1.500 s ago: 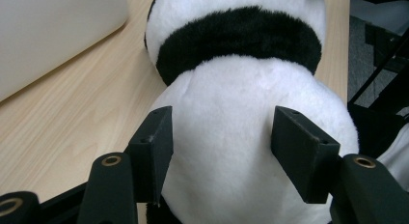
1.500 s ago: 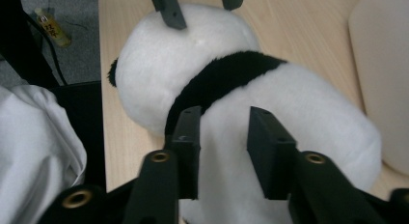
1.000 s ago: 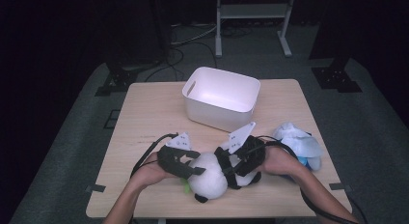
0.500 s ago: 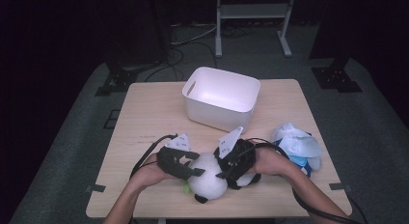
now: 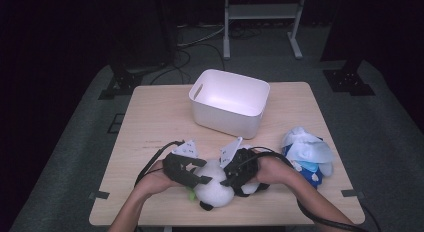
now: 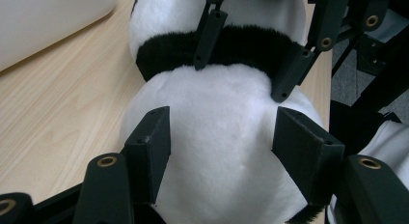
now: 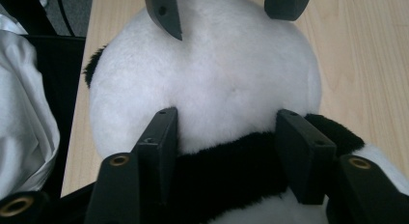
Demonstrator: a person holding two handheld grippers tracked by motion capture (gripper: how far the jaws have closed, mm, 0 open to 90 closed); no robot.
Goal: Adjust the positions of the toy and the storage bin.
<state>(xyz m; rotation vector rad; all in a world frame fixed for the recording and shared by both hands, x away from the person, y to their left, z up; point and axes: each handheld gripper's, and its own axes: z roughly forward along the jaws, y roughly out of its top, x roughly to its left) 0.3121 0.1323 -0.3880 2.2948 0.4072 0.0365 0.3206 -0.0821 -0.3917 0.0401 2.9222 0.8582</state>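
A black and white panda plush (image 5: 216, 188) lies near the table's front edge. My left gripper (image 5: 200, 173) comes at it from the left. In the left gripper view its pads (image 6: 153, 137) press into the round white part (image 6: 222, 118). My right gripper (image 5: 232, 175) meets it from the right. Its jaws have just been closing with the plush between them, and in the right gripper view its pads (image 7: 166, 137) sit against the black band (image 7: 231, 171). Each gripper's fingertips appear at the top of the other's view.
A white bin (image 5: 200, 99) stands at the middle of the wooden table (image 5: 155, 122), behind the plush. A blue and white plush (image 5: 307, 152) lies at the right, close to my right forearm. A small green piece (image 5: 191, 194) pokes out under the left gripper.
My right gripper has moved left and down onto the panda plush, closer to the left gripper. The left gripper and the plush have stayed where they were.
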